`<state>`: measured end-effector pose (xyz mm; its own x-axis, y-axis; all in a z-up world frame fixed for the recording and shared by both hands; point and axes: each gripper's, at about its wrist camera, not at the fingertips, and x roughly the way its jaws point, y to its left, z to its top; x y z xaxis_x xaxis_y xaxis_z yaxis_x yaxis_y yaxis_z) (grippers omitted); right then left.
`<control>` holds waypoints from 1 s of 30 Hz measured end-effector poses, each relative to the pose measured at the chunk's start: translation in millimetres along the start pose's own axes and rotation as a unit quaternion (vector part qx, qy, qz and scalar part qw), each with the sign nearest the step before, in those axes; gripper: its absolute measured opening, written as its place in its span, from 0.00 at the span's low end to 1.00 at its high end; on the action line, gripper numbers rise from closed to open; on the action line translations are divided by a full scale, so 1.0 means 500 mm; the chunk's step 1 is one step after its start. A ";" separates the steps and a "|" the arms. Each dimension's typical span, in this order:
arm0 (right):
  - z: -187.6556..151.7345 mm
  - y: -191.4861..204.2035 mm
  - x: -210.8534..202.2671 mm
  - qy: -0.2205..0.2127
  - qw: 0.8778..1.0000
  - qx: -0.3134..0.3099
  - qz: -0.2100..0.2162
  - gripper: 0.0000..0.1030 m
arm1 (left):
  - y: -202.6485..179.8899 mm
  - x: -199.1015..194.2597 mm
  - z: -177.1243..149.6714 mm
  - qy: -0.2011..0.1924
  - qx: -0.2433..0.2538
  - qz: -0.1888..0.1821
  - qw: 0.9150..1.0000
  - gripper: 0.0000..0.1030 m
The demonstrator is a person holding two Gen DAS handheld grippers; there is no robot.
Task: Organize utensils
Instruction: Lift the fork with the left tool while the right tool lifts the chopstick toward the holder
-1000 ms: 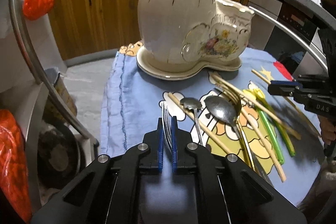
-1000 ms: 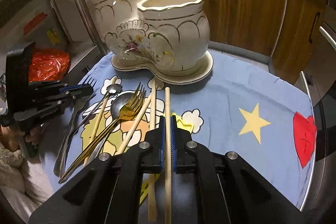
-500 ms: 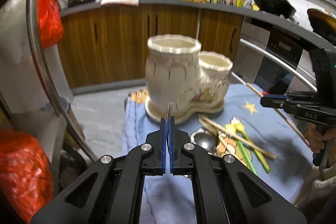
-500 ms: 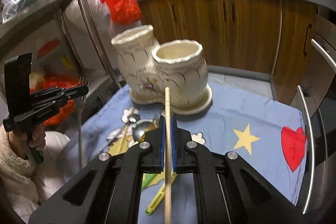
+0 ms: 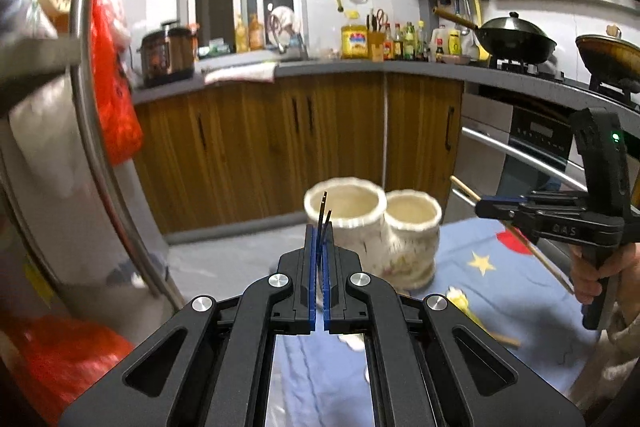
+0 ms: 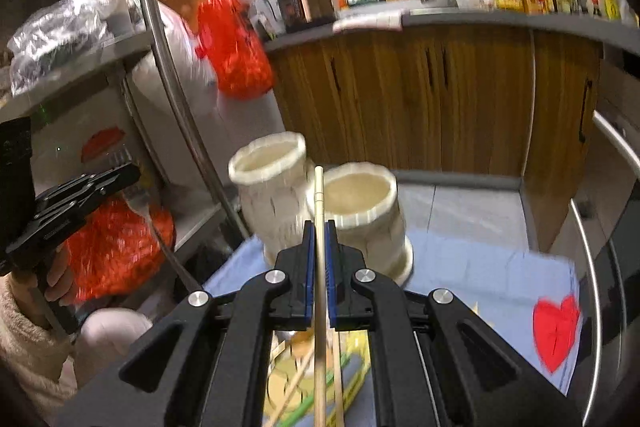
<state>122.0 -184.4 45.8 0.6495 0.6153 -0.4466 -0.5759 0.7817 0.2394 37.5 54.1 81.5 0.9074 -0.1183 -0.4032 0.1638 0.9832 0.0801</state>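
Firstly, left wrist view: left gripper (image 5: 319,239), jaws clamped on a thin silver metal fork (image 5: 323,217), tines poking up before the cream double-cup ceramic utensil holder (image 5: 372,223) on the blue cartoon-print cloth (image 5: 504,291). Right wrist view: right gripper (image 6: 319,243), jaws clamped on a pale wooden chopstick (image 6: 319,211), tip before the holder's two cups.

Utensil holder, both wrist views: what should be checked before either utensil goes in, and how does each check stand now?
1. Left tool shut on fork: ok.
2. Right tool shut on chopstick: ok.
3. Utensil holder upright on blue cloth: ok.
4. Both holder openings free: ok, nothing seen inside.
5. Either utensil directly above an opening: cannot tell.
6. Tools apart from each other: ok.
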 end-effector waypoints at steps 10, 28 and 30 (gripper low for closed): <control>0.128 -0.021 0.073 -0.089 0.995 0.028 0.017 0.05 | 0.022 0.003 0.143 -0.030 0.008 0.006 0.999 0.03; 0.183 -0.105 0.206 -0.137 0.986 0.089 -0.020 0.05 | 0.041 0.107 0.211 -0.019 0.017 0.035 0.999 0.03; 0.182 -0.115 0.214 -0.136 0.986 0.091 -0.023 0.05 | 0.044 0.114 0.208 -0.018 0.017 0.036 0.999 0.03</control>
<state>269.8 -154.5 62.5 0.7970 0.5631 -0.2184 -0.4591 0.7998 0.3867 133.2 54.6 155.3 0.9305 -0.0533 -0.3624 0.1107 0.9840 0.1394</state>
